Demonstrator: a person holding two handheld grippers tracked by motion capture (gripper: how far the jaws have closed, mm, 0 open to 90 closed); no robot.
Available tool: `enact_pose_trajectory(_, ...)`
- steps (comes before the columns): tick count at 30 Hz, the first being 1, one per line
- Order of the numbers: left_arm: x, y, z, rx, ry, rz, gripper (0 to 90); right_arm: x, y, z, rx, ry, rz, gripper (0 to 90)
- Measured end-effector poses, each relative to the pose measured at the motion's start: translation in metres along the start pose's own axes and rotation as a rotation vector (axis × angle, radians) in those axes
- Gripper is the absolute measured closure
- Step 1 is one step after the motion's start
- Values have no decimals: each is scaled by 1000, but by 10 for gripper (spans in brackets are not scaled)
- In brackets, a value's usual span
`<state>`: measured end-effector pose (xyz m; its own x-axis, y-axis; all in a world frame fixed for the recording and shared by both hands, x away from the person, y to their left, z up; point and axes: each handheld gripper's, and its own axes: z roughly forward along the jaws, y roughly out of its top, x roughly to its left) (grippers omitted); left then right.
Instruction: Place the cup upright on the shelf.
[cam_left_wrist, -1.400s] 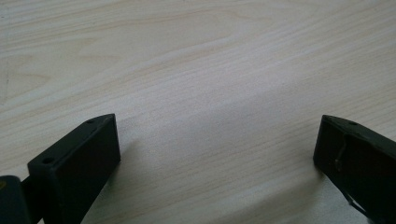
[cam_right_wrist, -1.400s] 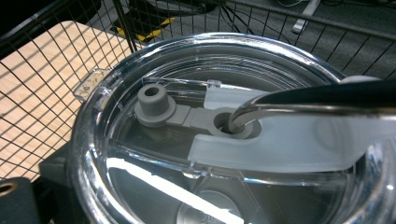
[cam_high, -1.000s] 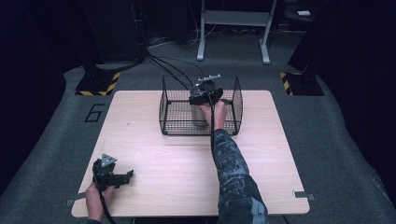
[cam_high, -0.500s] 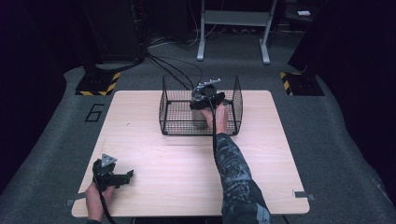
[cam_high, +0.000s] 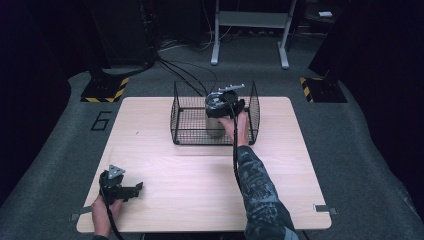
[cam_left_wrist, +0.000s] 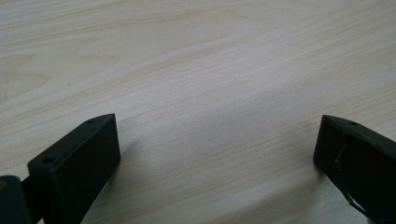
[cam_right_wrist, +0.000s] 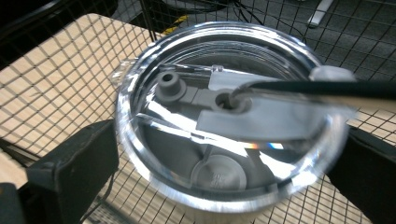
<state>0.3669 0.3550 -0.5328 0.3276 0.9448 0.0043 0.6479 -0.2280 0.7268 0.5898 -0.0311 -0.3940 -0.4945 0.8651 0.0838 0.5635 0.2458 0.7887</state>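
Tumbler (cam_high: 215, 117) with clear lid (cam_right_wrist: 229, 112) is standing upright inside the wire basket (cam_high: 185, 132); my right gripper (cam_high: 231, 106) is clamping its rim. My left gripper (cam_high: 125, 190) is resting spread and empty on the table (cam_high: 300, 165).

Tumbler (cam_high: 215, 114): metallic cylindrical cup, upright, standing inside the wire basket (cam_high: 184, 116), toward the basket's middle-right. Fitted with a clear round lid (cam_right_wrist: 224, 116); a grey slider piece with a small raised stopper lies across the lid's top, and the grey interior shows through it. The right hand-held gripper (cam_high: 227, 102) sits over its top, a black jaw at each side of the lid rim.

Wire basket: black mesh, rectangular, open-topped, on the far half of the light wooden table (cam_high: 200, 185).
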Motion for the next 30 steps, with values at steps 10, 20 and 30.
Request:
enact_pose_trajectory(10, 0, 0, -1, 9, -5, 3, 4, -5, -2, -32, 4, 21, -28, 0)
enact_pose_trajectory(20, 0, 0, -1, 9, -5, 2, 4, -5, -11, -75, -25, 56, -52, 0)
enact_pose_trajectory(30, 0, 0, -1, 9, -5, 3, 5, 4, -25, -125, -63, 59, -107, 0)
